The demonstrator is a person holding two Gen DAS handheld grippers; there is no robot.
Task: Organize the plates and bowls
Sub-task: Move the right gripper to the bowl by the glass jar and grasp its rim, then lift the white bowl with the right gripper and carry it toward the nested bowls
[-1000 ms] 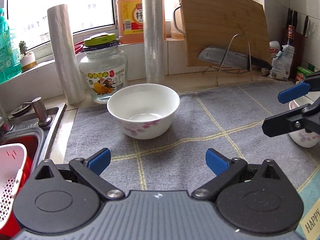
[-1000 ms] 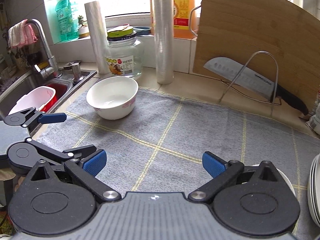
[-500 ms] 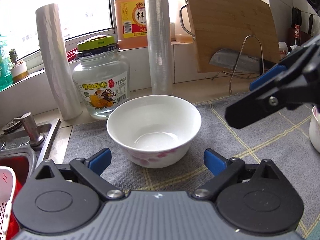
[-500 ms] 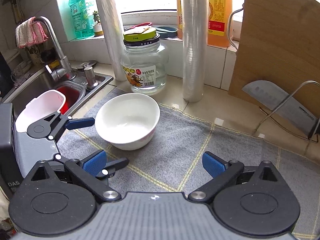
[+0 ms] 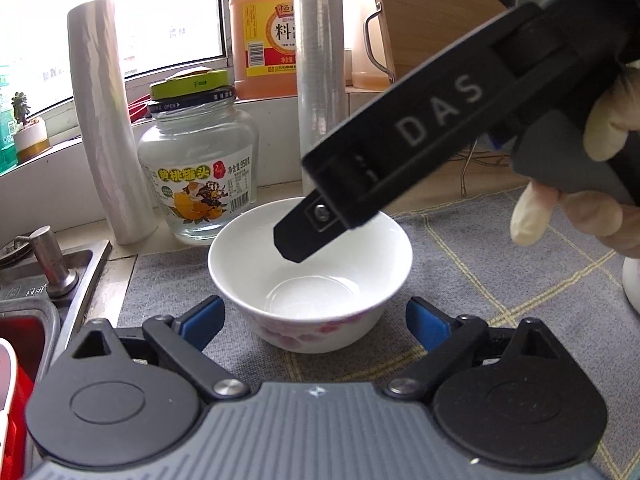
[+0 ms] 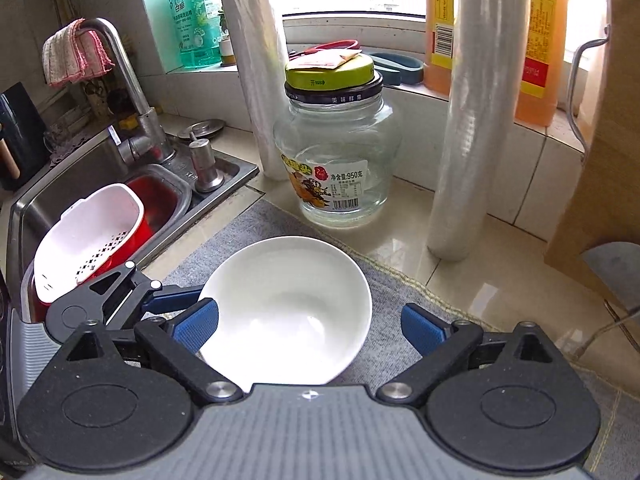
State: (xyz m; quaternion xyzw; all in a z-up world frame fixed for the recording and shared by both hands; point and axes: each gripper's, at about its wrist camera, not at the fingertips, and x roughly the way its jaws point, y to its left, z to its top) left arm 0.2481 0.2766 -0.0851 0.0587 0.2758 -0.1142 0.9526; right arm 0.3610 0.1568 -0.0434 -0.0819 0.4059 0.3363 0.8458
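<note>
While both grippers sit spread at the bowl, nothing is gripped:
bowl: white bowl (image 5: 310, 276) with pink flower print on its outer wall, upright on the grey checked mat (image 5: 480, 248), near the mat's sink-side edge, empty inside.
left gripper: left gripper (image 5: 314, 322) low in front of the bowl, blue pads wide apart, one each side of the bowl's near wall; contact can't be confirmed.
right gripper: right gripper (image 6: 310, 326) above the bowl looking down into it, fingers splayed; left pad (image 6: 196, 330) overlaps the rim in view, right pad clear of it over the mat. Its black body, marked DAS, crosses the left wrist view with one finger tip over the bowl's mouth.
hand: gloved hand (image 5: 580, 196) wraps the right gripper's handle.
behind bowl: glass jar (image 6: 338, 160) with green lid, two upright film rolls (image 6: 474, 120), orange bottle (image 5: 266, 36) on the sill.
left side: sink (image 6: 56, 200) holding a white colander (image 6: 88, 236) in a red basin.
second bowl: edge of another white bowl (image 5: 632, 288) at the far right of the left wrist view.
</note>
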